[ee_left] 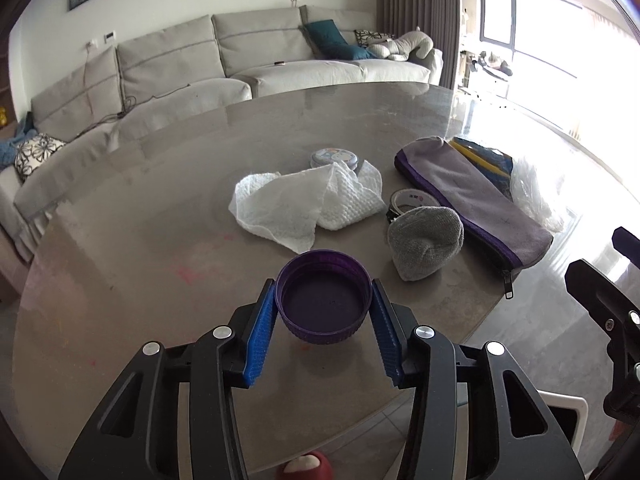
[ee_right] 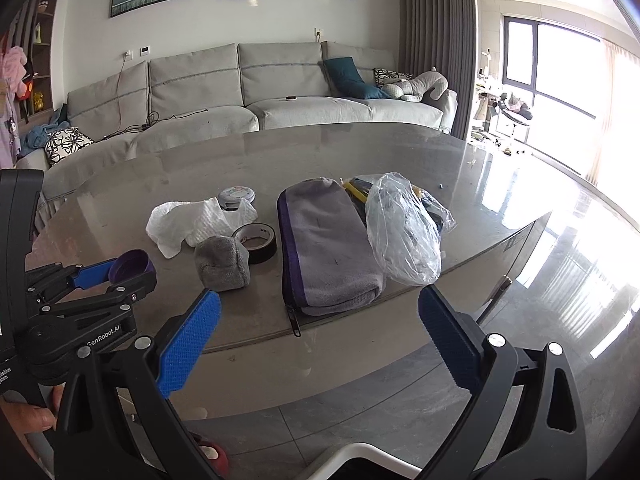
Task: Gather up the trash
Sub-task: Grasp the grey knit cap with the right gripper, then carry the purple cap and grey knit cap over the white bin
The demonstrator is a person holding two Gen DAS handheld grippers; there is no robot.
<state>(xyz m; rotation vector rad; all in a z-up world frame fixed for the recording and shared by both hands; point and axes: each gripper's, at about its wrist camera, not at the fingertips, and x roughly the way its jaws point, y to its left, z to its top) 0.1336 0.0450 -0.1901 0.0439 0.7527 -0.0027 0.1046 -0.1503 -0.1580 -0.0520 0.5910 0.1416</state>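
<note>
A purple screw cap (ee_left: 323, 304), open side up, sits between the blue pads of my left gripper (ee_left: 324, 286), which is shut on it just above the grey table (ee_left: 140, 260) near its front edge. The right wrist view shows the same cap (ee_right: 132, 266) at the left, held clear of the tabletop. A crumpled white paper towel (ee_left: 304, 200) lies beyond it, and a clear plastic bag (ee_right: 404, 232) lies at the right. My right gripper (ee_right: 320, 294) stands open and holds nothing, in front of the table's edge.
A grey and purple zip pouch (ee_right: 328, 248), a balled grey cloth (ee_right: 222, 264), a black tape roll (ee_right: 256, 240) and a small round tin (ee_right: 237, 196) lie mid-table. A white rim (ee_right: 360, 452) shows below the table edge. A grey sofa stands behind.
</note>
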